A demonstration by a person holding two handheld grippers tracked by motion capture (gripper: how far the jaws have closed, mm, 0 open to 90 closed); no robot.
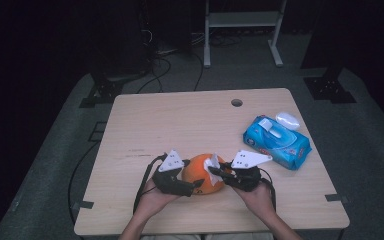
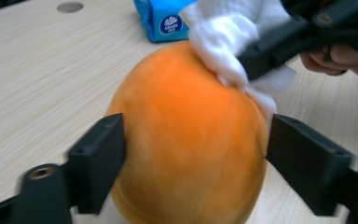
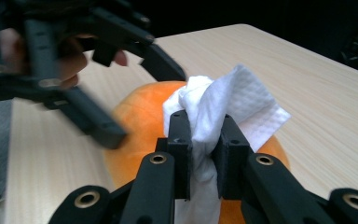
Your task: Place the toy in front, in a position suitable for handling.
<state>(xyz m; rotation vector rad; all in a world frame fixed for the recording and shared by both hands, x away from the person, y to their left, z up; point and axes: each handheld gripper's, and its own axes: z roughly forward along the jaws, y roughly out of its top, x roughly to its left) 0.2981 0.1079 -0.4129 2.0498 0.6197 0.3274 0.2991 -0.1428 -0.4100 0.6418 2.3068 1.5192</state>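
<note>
An orange ball [image 1: 198, 175] [image 2: 186, 140] with a fuzzy surface rests on the wooden table [image 1: 180, 125] near its front edge. My left gripper [image 1: 191, 176] [image 2: 196, 154] straddles the ball from the left, one pad lying against each side of it. My right gripper [image 1: 215, 170] [image 3: 204, 140] is shut on a bunched white tissue [image 1: 212, 162] [image 3: 223, 102] [image 2: 223, 37] and holds it against the ball's upper right side. In the right gripper view the left gripper [image 3: 142, 100] reaches in from the upper left around the ball [image 3: 140, 107].
A blue pack of wet wipes [image 1: 277, 141] [image 2: 165, 16] lies on the right part of the table, with a small white oval object [image 1: 287, 120] just behind it. A round hole [image 1: 236, 102] sits near the far edge. Cables and metal stands fill the dark floor beyond.
</note>
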